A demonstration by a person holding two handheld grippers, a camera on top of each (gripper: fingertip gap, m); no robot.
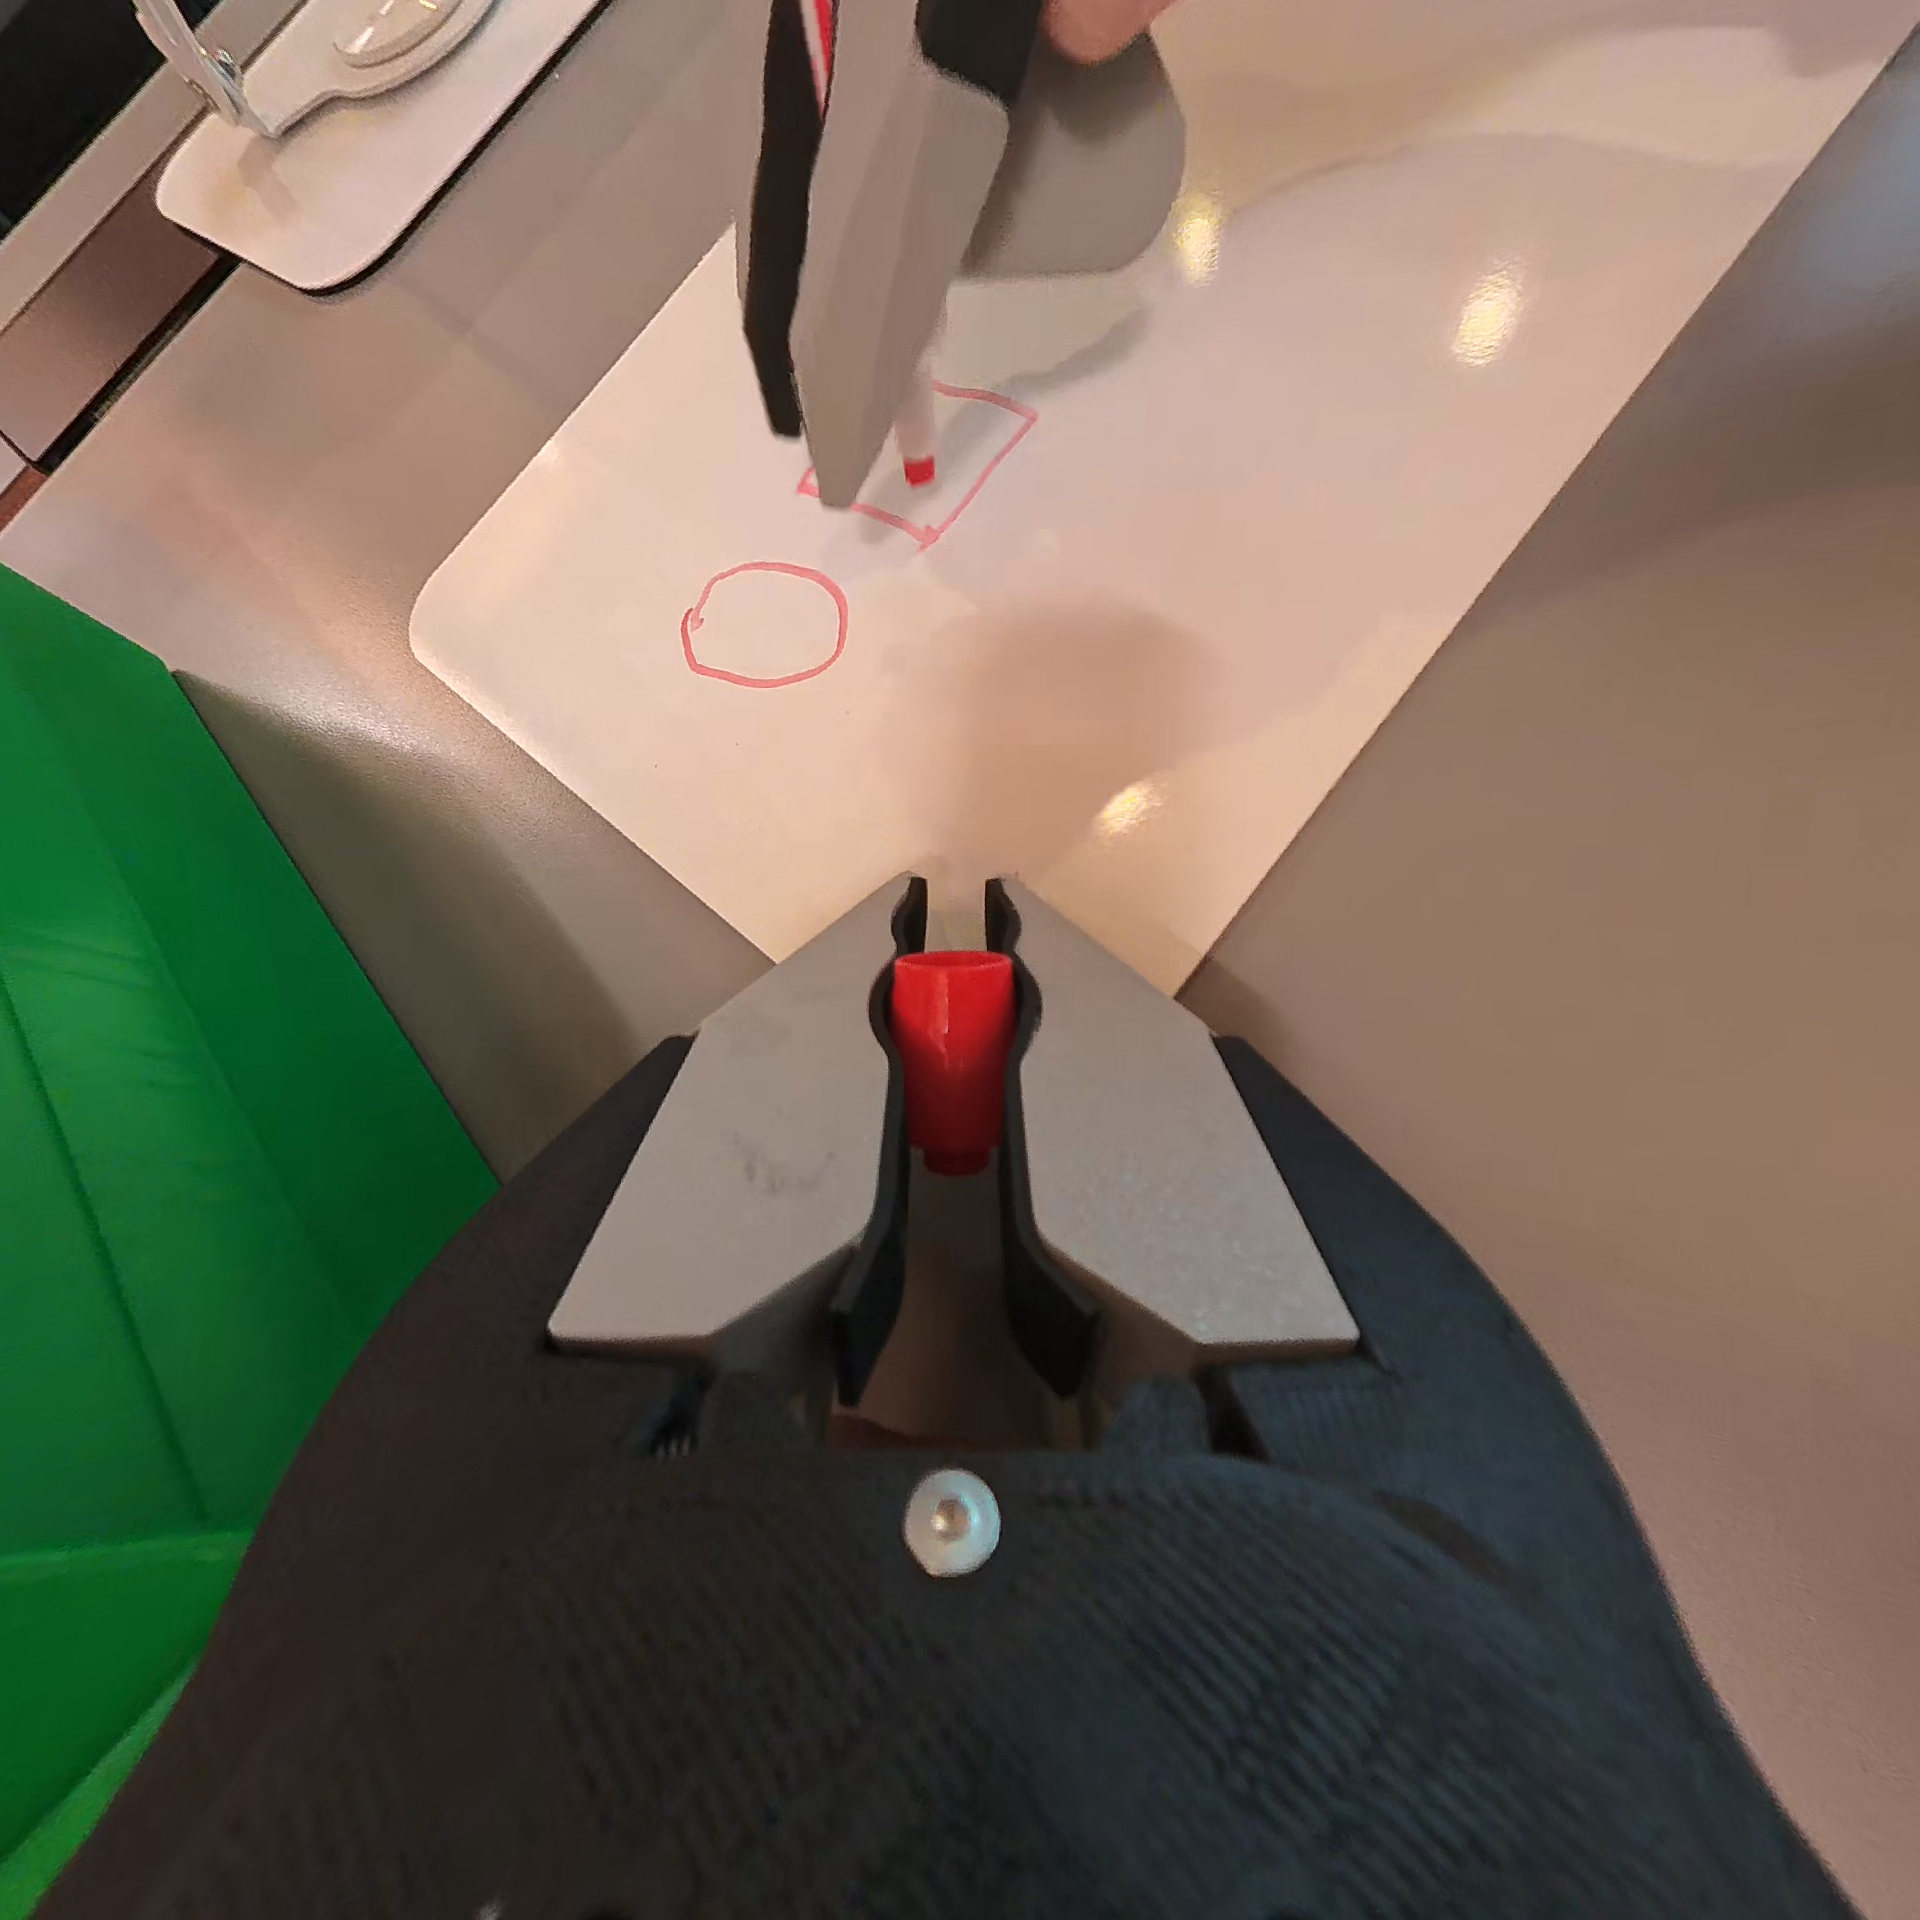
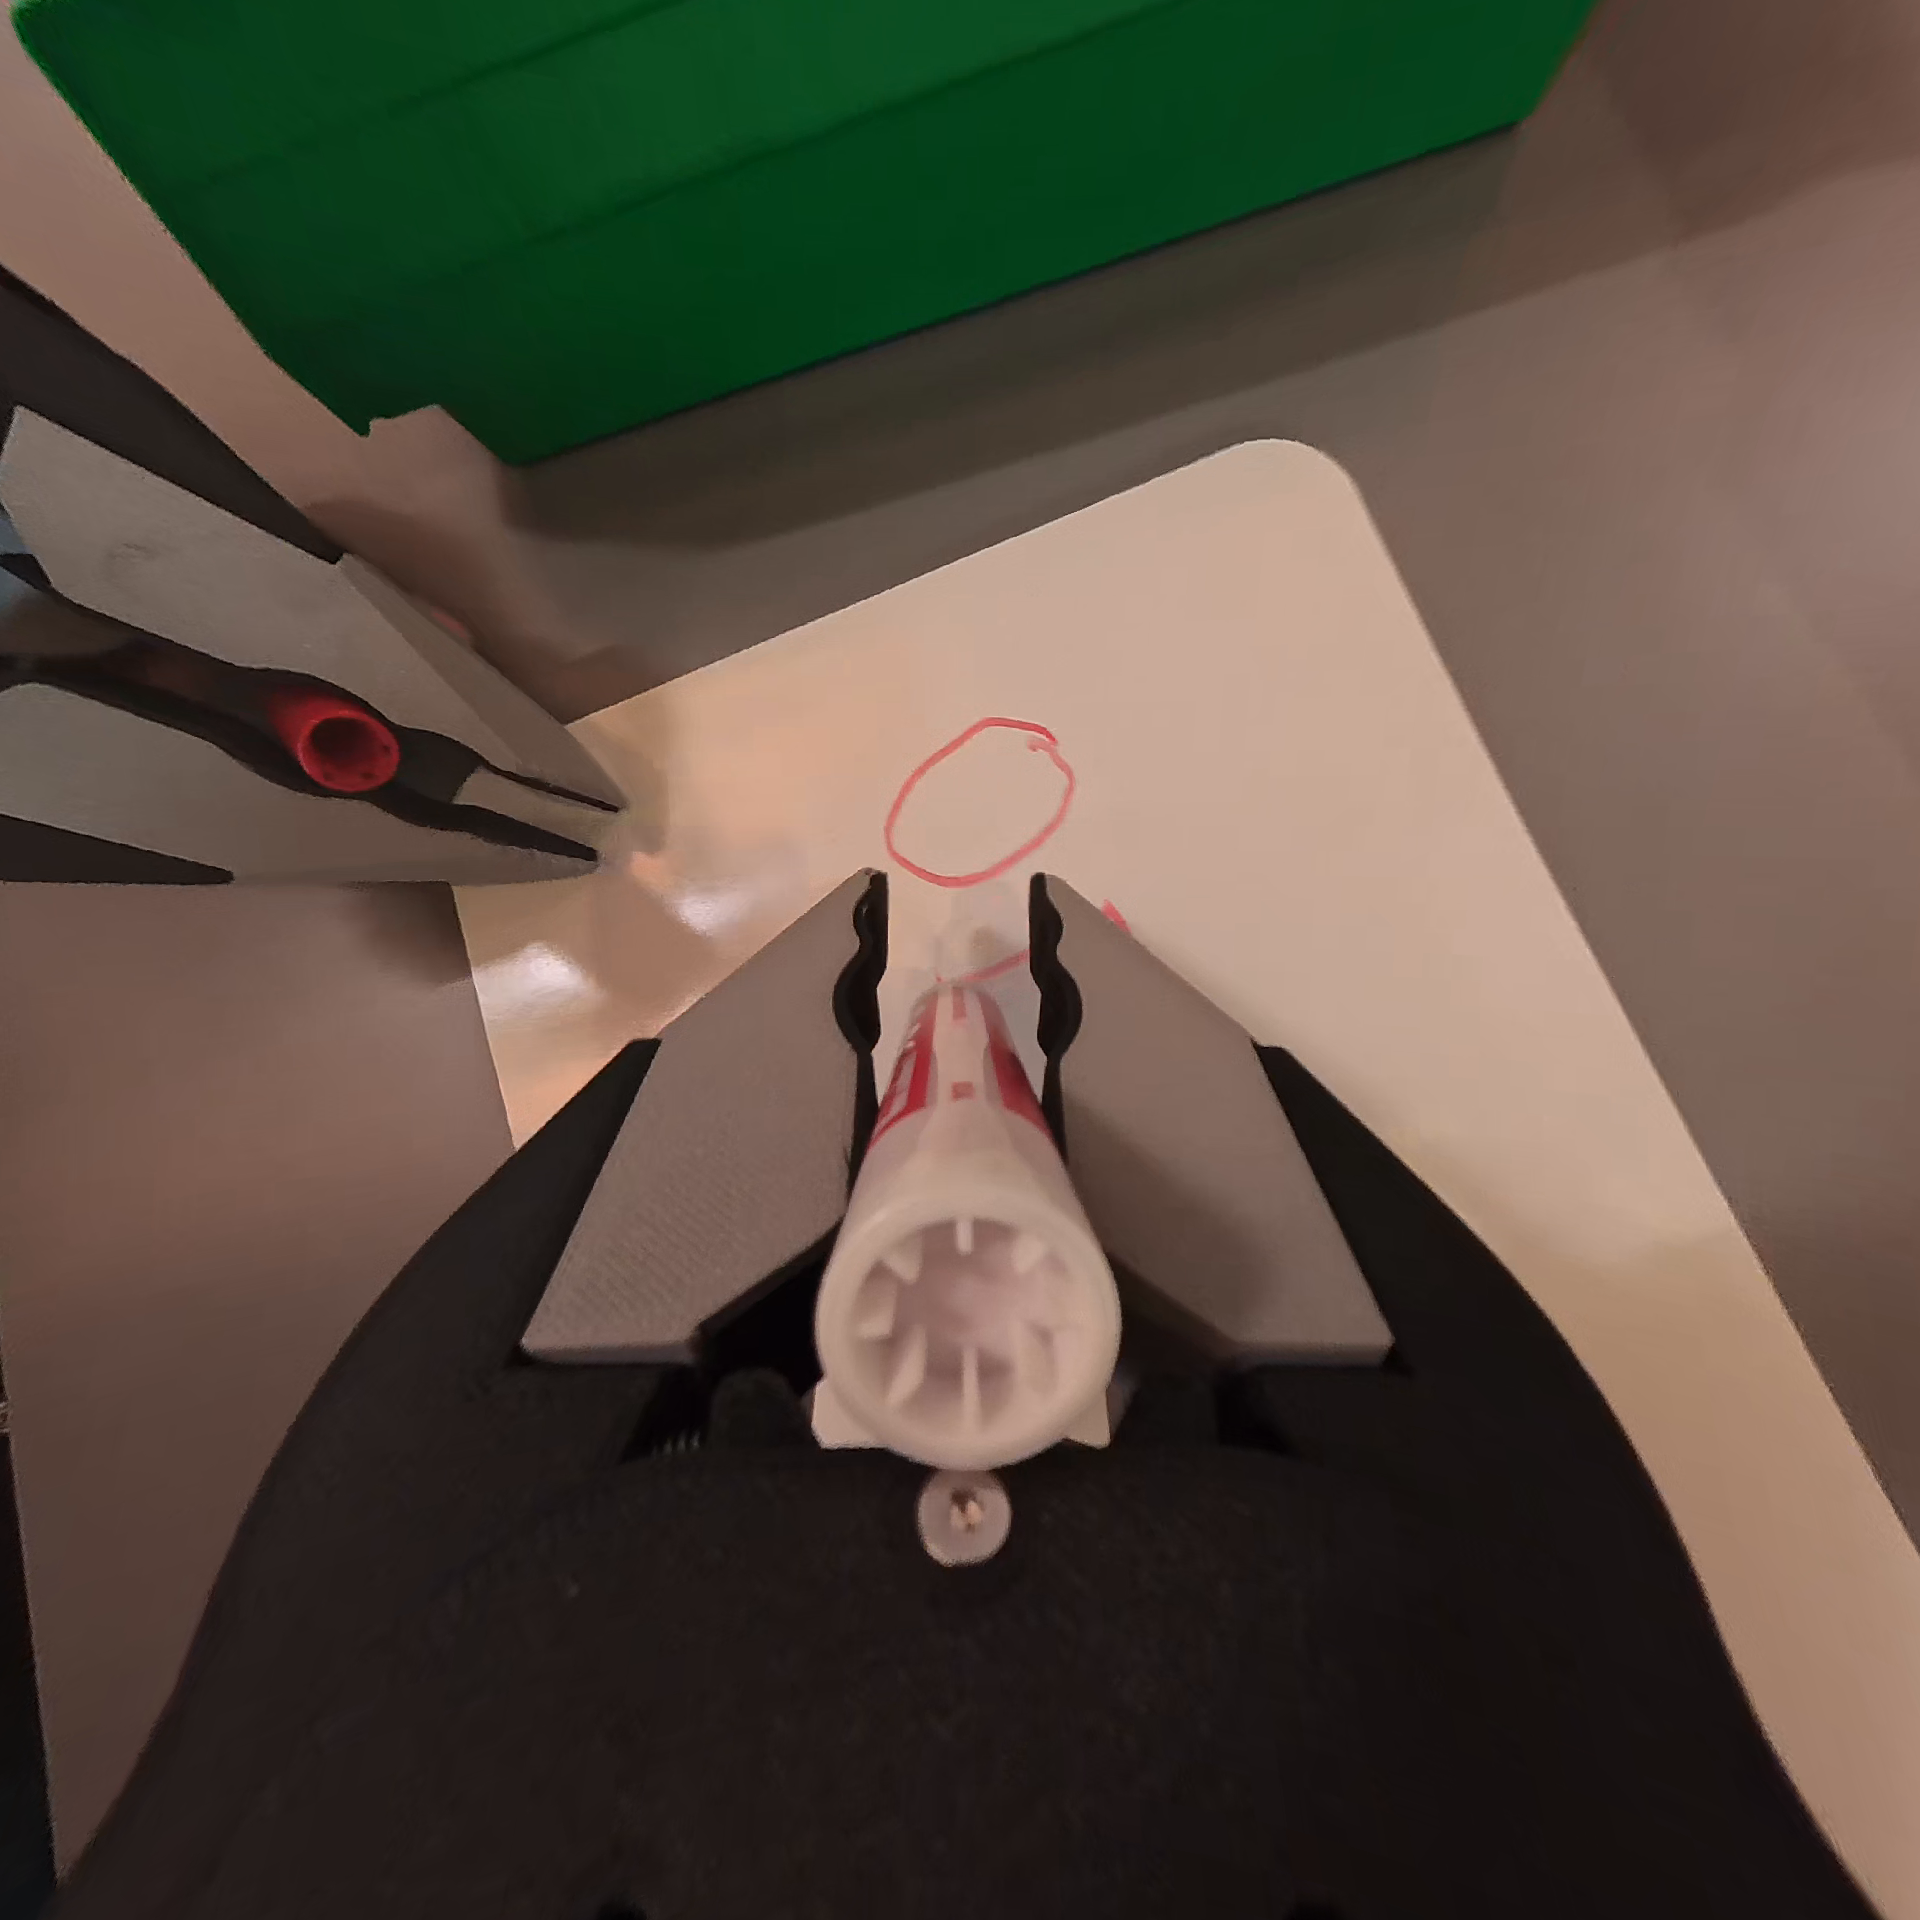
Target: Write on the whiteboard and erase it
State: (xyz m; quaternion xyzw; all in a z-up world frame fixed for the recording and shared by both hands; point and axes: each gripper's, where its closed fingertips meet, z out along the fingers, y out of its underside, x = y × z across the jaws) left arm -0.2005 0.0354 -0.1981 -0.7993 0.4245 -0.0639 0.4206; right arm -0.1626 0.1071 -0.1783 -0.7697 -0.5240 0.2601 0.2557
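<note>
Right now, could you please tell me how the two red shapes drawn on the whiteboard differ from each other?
The circle is round and fully in view; the square has corners, and the right tongs cover part of it.
The circle lies nearer the whiteboard's rounded corner; the square lies farther in.
The marker tip hovers inside the square, not the circle.
Both are unfilled red outlines.

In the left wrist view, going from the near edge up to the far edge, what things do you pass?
Red cap clamped in the left gripper → red circle drawn on the whiteboard → red square with the marker tip over it → right gripper reaching down from the far edge.
</note>
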